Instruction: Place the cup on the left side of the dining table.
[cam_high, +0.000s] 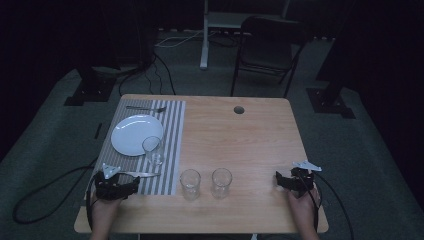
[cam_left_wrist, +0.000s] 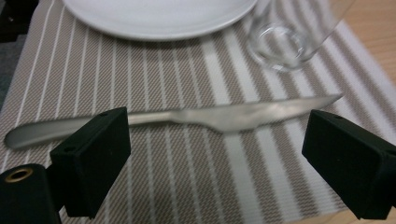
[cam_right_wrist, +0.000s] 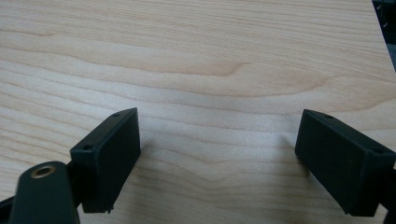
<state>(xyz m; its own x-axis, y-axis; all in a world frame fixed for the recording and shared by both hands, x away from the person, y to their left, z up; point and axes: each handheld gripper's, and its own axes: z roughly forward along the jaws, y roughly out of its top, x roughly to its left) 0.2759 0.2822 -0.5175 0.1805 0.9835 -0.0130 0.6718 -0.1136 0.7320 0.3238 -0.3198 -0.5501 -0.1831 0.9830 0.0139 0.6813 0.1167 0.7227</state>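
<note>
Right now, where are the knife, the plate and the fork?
knife (cam_left_wrist: 224, 116), left gripper view, middle of the blade.
plate (cam_high: 136, 134), high view, centre of the dish.
fork (cam_high: 146, 108), high view, middle of the handle.

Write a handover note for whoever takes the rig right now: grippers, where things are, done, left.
Left gripper: open, low over the striped mat, jaws either side of the knife, not gripping it.
Right gripper: open, holding nothing, over bare table at the near right.
On the mat: plate, fork beyond it, one glass by the plate's near right edge, knife on the near side.
Two more glasses stand on bare wood right of the mat.
Done: one place looks laid.
Left, likely: grip the knife if it needs moving; place the two spare glasses.
</note>
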